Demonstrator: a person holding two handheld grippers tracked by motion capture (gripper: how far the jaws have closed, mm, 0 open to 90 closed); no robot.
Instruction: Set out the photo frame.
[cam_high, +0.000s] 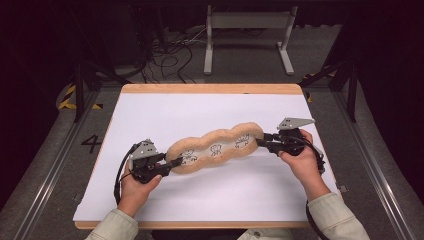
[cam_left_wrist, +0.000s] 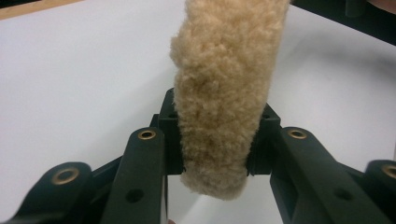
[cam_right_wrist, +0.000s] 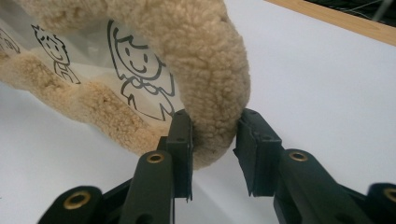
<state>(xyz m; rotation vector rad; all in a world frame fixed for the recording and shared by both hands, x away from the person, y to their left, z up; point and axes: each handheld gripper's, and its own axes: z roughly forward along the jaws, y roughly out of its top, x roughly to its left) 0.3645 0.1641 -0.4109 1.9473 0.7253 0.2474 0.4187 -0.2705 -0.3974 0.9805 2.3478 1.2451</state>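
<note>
Seen from the high view, a long fleecy tan pouch (cam_high: 215, 147) with a clear middle panel printed with little cartoon figures stretches slantwise over the white counter (cam_high: 165, 112), its left end nearer the person and its right end farther away. The left gripper (cam_high: 172, 162) clamps the near-left end, and the right gripper (cam_high: 260, 141) holds the far-right end; a hand sits behind each. From the left gripper view, the pouch's fleecy edge (cam_left_wrist: 224, 93) stands upright between the two black jaws, whose pads press into the pile on both sides, so this gripper is closed on it. From the right gripper view, the rounded end of the pouch (cam_right_wrist: 205, 102) sits between the jaws, pinched on both sides, with the clear panel and its drawn figures (cam_right_wrist: 140, 74) running off to the left above the counter (cam_right_wrist: 327, 79).
</note>
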